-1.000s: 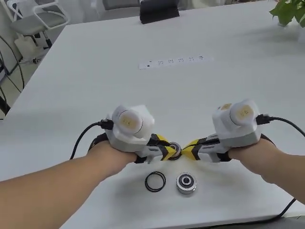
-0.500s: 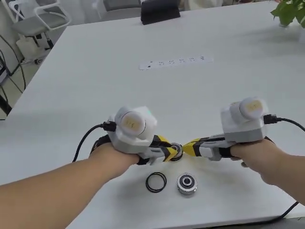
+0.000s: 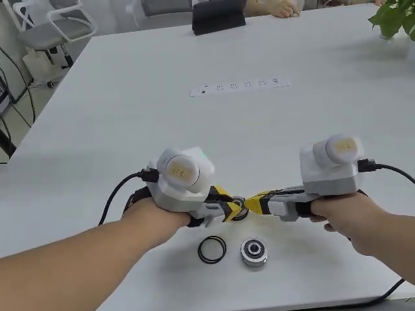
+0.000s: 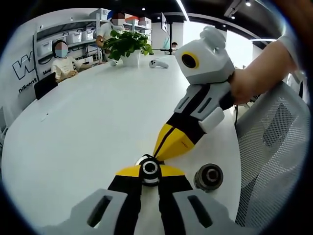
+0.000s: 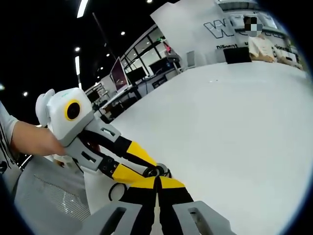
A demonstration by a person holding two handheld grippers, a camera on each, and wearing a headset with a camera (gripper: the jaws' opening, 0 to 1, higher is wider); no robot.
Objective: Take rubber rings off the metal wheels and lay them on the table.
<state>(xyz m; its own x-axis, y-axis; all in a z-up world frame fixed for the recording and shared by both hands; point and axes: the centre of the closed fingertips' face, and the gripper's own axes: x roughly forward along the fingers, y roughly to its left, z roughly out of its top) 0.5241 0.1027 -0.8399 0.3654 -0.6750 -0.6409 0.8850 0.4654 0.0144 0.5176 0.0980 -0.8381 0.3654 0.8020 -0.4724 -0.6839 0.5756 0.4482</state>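
Rubber ring [image 3: 200, 250], black and loose, lies flat on the white desk [image 3: 130, 116] nearest you, with a second wheel [image 3: 253, 251] resting just beside it on its right, the two apart. Just beyond them your two grippers meet tip to tip above the desk. Your left gripper [image 3: 231, 208] is clamped on a metal wheel [image 3: 238, 206], one yellow jaw on each side of it; the left gripper view shows that grip plainly, the wheel [image 4: 149, 168] sitting square between the jaws of the left gripper [image 4: 149, 172], where the head view gives you just a glimpse of it between the tips. Your right gripper [image 3: 252, 203] has its jaws drawn together at that wheel's edge. In the right gripper view the right gripper [image 5: 157, 179] shows both jaws pressed close, but you cannot tell whether they pinch the wheel's rubber. The left gripper view also shows the second wheel [image 4: 209, 177] on the desk and a mesh chair [image 4: 274, 147] behind your right hand. Farther up the desk sits a power strip [image 3: 240, 84], and at the far right corner a green plant [image 3: 393, 15].
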